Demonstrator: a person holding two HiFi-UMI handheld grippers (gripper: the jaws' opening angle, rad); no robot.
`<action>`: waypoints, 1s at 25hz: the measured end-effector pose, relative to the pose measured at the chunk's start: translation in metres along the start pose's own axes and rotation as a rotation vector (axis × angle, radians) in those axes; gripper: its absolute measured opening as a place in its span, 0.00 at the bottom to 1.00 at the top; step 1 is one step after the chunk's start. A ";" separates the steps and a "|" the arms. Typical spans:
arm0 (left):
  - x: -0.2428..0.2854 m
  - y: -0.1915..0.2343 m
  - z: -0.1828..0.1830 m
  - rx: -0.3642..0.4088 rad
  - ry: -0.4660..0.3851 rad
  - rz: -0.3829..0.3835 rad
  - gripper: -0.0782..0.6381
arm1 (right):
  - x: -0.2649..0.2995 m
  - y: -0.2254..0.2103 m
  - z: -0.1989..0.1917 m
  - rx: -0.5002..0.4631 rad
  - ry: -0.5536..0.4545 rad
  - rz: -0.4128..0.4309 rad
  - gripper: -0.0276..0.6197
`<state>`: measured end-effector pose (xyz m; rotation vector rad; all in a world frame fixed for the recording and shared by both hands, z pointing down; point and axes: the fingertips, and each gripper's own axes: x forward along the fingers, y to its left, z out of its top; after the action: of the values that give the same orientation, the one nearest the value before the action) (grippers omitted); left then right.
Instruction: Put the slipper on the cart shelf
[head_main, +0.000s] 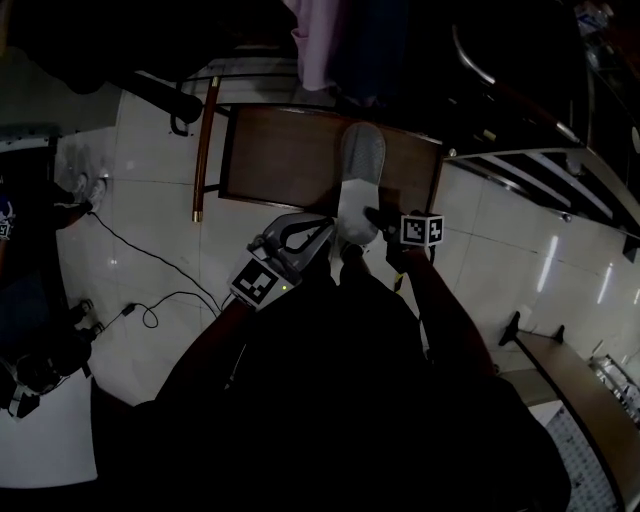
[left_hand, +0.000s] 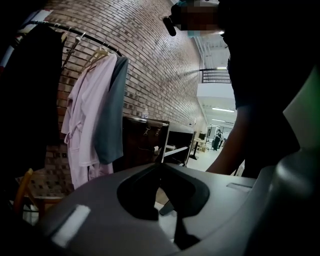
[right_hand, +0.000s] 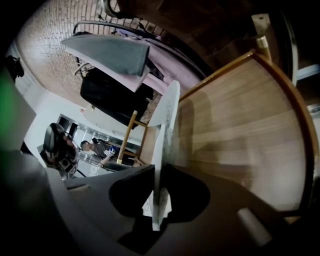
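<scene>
1. Slipper (head_main: 360, 172) is hanging by its heel end from the right gripper (right_hand: 156, 167), whose jaws are clenching the thin sole. It is lying out over the wooden cart shelf (head_main: 275, 160); whether the toe is touching the boards, I cannot tell.
2. The pinch is covering only a narrow strip of sole, so any jerk is probably going to make the slipper pivot or slide out early.
3. If the slipper is being released while raised or tilted, it is risking flipping over or skidding toward the shelf's raised rim (right_hand: 300, 135) instead of settling flat.
4. The left gripper (head_main: 318, 228) is sitting just beside the heel, jaws pressed together on nothing; crowding this close, it is risking a knock during release.
5. Letting go near the shelf's near edge is inviting a fall to the tiled floor (head_main: 150, 200).
</scene>
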<state>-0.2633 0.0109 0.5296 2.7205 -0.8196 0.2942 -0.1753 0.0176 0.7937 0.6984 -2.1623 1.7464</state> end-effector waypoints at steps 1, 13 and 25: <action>0.001 -0.001 0.003 0.006 -0.006 -0.003 0.11 | -0.005 0.007 0.000 -0.008 -0.008 0.008 0.14; 0.015 -0.010 0.048 0.102 -0.075 -0.069 0.11 | -0.074 0.104 0.031 -0.149 -0.198 0.118 0.14; 0.038 -0.010 0.101 0.218 -0.141 -0.112 0.11 | -0.181 0.220 0.133 -0.535 -0.511 0.131 0.14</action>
<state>-0.2154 -0.0329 0.4431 3.0073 -0.7045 0.1777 -0.1265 -0.0421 0.4886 0.9360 -2.8987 1.0116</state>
